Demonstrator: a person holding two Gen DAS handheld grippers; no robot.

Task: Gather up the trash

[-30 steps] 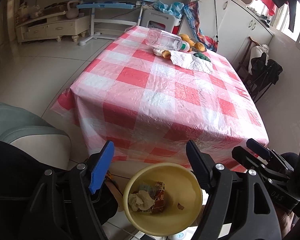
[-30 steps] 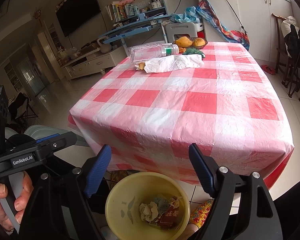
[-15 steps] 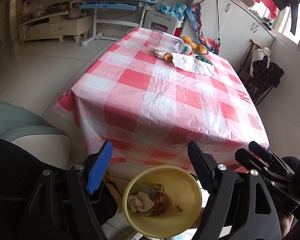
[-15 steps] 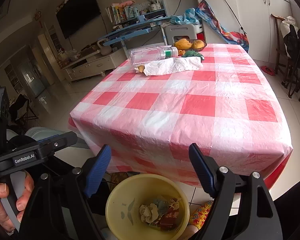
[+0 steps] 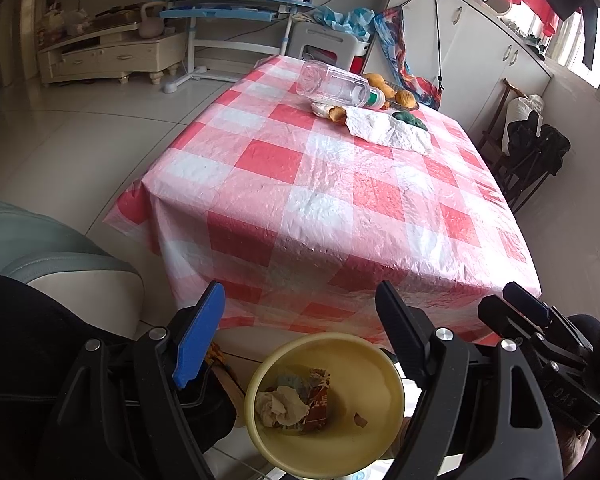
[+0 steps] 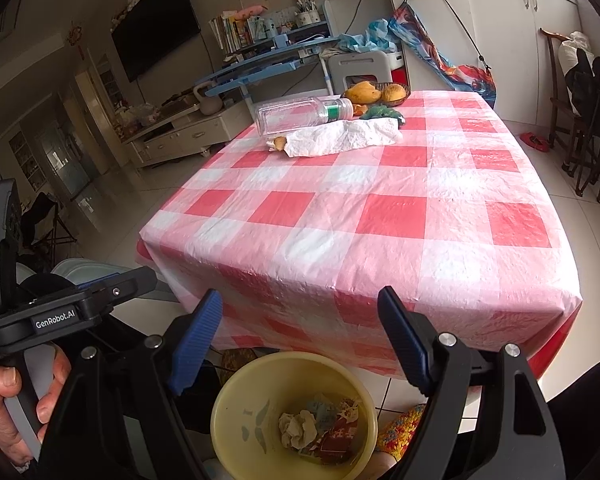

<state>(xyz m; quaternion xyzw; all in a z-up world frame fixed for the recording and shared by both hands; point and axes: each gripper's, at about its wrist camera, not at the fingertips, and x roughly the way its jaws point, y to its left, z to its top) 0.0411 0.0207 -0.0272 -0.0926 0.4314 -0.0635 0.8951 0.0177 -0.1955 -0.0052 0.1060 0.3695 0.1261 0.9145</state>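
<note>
A: Right, starting with the left wrist view. Looking down past the left gripper (image 5: 300, 320), jaws spread wide, gripping nothing, only air between the blue pad and the black finger.

B: And hanging over what?

A: Hovering above a yellow bin (image 5: 324, 404) sitting on the floor just in front of the table (image 5: 320, 208). Holding trash already: a crumpled tissue (image 5: 280, 404) beside a red wrapper (image 5: 318, 400), plus a small brown scrap (image 5: 360, 420).

B: Still waiting on the checked cloth?

A: Lying at the far end: a clear bottle (image 5: 336, 86) on its side, a white plastic bag (image 5: 388, 130) just beside it with a bit of food (image 5: 336, 113) poking out at its end, something green (image 5: 410, 119) behind the bag, and fruit (image 5: 392, 90) beyond. Showing at the right edge too, the right gripper (image 5: 536, 320).

B: Now, moving to the right wrist view?

A: Looking along the right gripper (image 6: 300, 324), likewise gaping wide and carrying nothing. Hanging over the same yellow bin (image 6: 292, 412), with the tissue (image 6: 298, 430) and red wrapper (image 6: 338, 438) at its bottom. Resting far across the table (image 6: 380, 220): bottle (image 6: 304, 114), bag (image 6: 340, 138), fruit (image 6: 376, 92). Appearing at the left, a hand (image 6: 8, 400) wrapped around the handle of the left gripper (image 6: 72, 304).
</note>
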